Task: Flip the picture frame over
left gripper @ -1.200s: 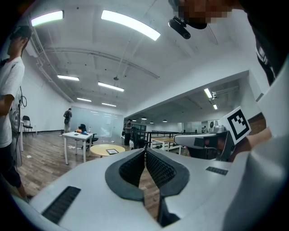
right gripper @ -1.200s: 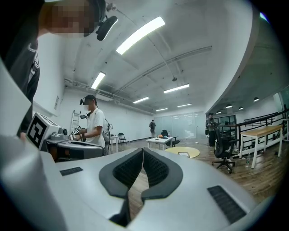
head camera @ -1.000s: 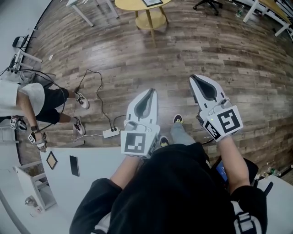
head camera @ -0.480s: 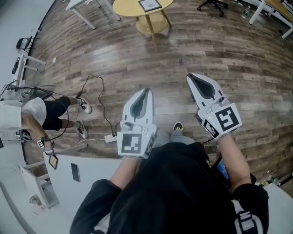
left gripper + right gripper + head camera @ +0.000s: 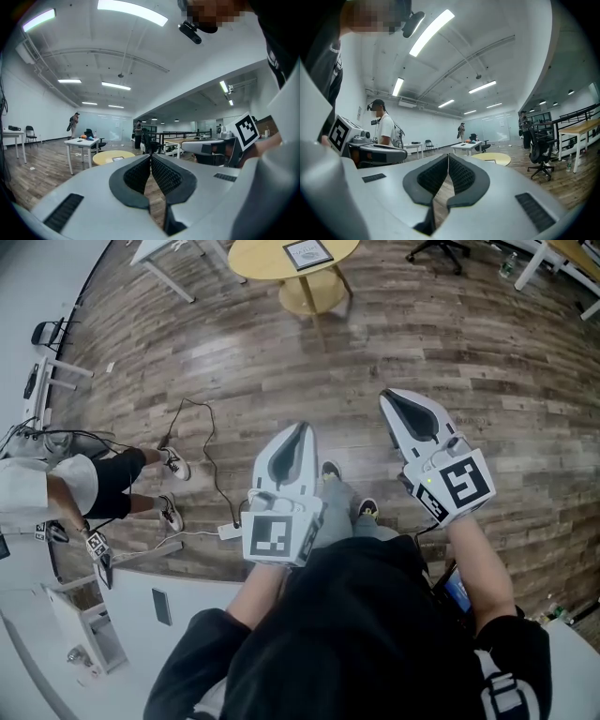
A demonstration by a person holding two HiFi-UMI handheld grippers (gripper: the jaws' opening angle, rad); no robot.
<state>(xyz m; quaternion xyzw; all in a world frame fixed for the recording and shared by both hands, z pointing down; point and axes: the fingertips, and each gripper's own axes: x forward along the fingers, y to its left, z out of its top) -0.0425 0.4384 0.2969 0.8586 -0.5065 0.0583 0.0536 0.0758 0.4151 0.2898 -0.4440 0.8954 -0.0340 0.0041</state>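
The picture frame (image 5: pixel 307 253) lies flat on a round yellow table (image 5: pixel 267 259) far ahead, at the top of the head view. It also shows small in the left gripper view (image 5: pixel 117 158) and the right gripper view (image 5: pixel 492 160). My left gripper (image 5: pixel 302 427) is held out level over the wooden floor, its jaws shut with nothing between them (image 5: pixel 150 157). My right gripper (image 5: pixel 386 396) is beside it, also shut and empty (image 5: pixel 448 157). Both are well short of the table.
A white table (image 5: pixel 159 254) stands left of the round one, and an office chair (image 5: pixel 433 249) to its right. A power strip with its cable (image 5: pixel 228 507) lies on the floor at the left. Another person (image 5: pixel 56 488) stands beside a white desk (image 5: pixel 187 587).
The round table and frame have come further into the head view as I walk towards them. Both grippers stay shut, side by side. The other person has slid down the left edge.
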